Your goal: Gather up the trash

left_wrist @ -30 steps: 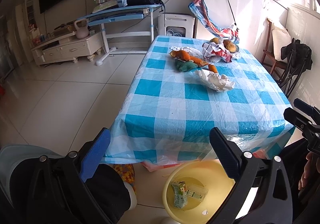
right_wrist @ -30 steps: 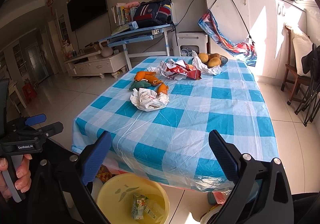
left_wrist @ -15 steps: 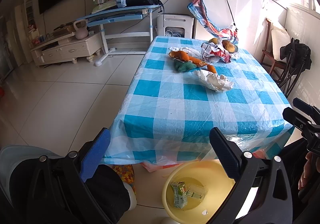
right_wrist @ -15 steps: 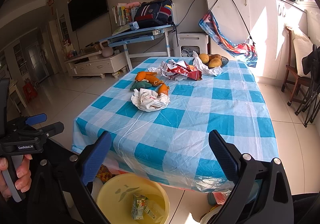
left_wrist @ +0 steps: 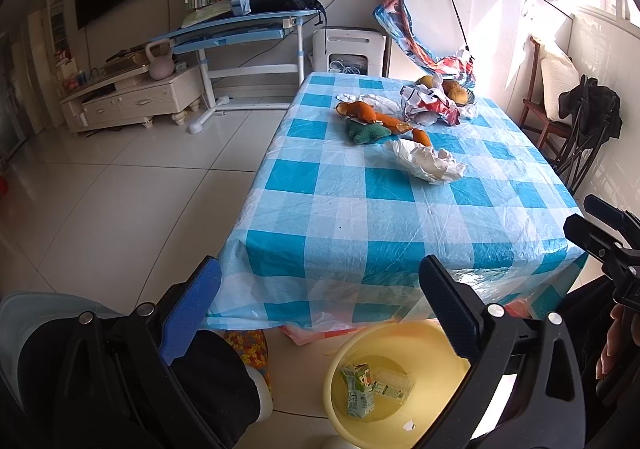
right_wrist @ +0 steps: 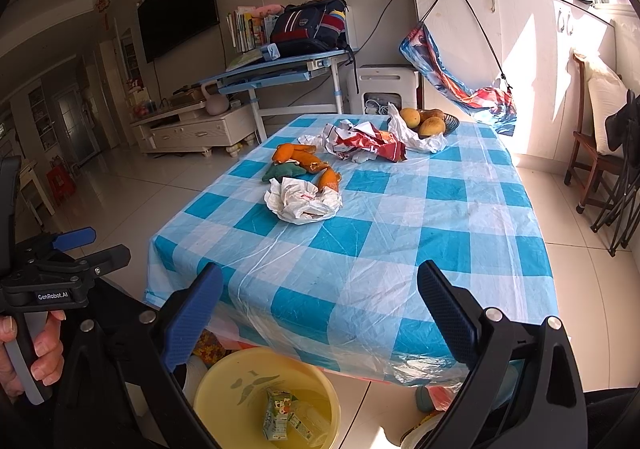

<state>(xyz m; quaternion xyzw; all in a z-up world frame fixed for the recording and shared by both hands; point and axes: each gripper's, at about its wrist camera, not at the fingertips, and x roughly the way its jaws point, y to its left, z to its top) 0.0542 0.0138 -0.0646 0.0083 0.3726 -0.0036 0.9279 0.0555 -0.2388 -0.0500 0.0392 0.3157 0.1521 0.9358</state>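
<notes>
Both grippers hover at the near edge of a table w/ a blue-and-white check cloth. Left gripper: jaws spread wide, nothing betw. them. Right gripper: same, wide open and empty. In the right view the left gripper shows at far left, a hand on its grip.

Trash sits mid-table toward the far end. A crumpled white wrapper lies nearest; just beyond it, touching or nearly so, orange peels and a green scrap. Farther right, a crumpled red-and-white bag, next to a bowl of fruit on a white plastic bag. All well apart from both grippers.

On the floor below the near table edge, a yellow bin holds a green-and-white carton and a clear flattened pack. In the left view it sits under the right finger; in the right view, under the left finger.
</notes>
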